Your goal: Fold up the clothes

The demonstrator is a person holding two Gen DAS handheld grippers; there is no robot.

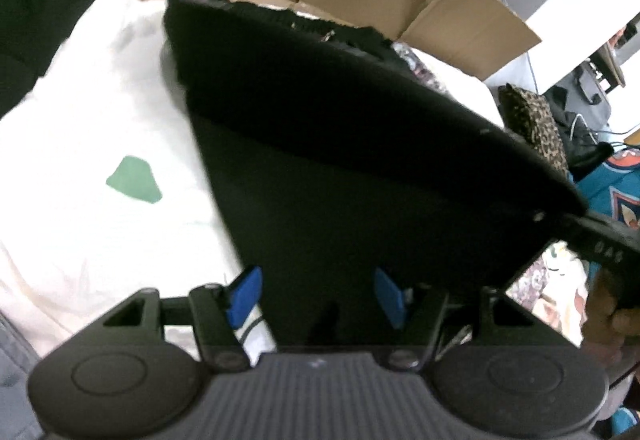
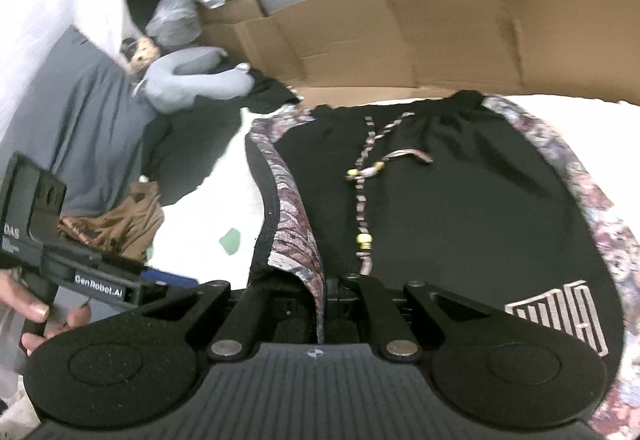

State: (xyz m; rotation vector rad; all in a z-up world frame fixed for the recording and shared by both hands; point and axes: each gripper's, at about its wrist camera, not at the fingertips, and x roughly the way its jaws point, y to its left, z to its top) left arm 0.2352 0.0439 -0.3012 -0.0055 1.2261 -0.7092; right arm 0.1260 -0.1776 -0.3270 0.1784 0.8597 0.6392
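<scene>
- The shorts (image 2: 420, 207) lie on the white sheet (image 1: 80, 119) in front of the cardboard (image 2: 400, 39), waistband far from me, drawstring (image 2: 362, 199) loose down the middle. One side is lifted and coming over the rest.
- My right gripper (image 2: 320, 304) has its jaws together on the floral hem (image 2: 296, 252). It is a thin pinch right at the edge, so I judge a quick pull could slip the cloth out and let the fold collapse.
- My left gripper (image 1: 316, 294) has its jaws apart, blue pads (image 1: 244, 296) either side of dark cloth but not pressing it. With nothing pinning that side, I think the whole garment may drag along the sheet instead of creasing.
- In the left view the raised flap (image 1: 340, 87) sags between its ends; laid down like that, it could land skewed or bunched.
- The drawstring's beads (image 2: 364, 240) could get trapped in the fold and leave a lump.
- Both grippers work close together near the hem; a careless sweep could knock one against the other.
- The brown cloth (image 2: 124, 224) beside the shorts could snag on my left gripper.
</scene>
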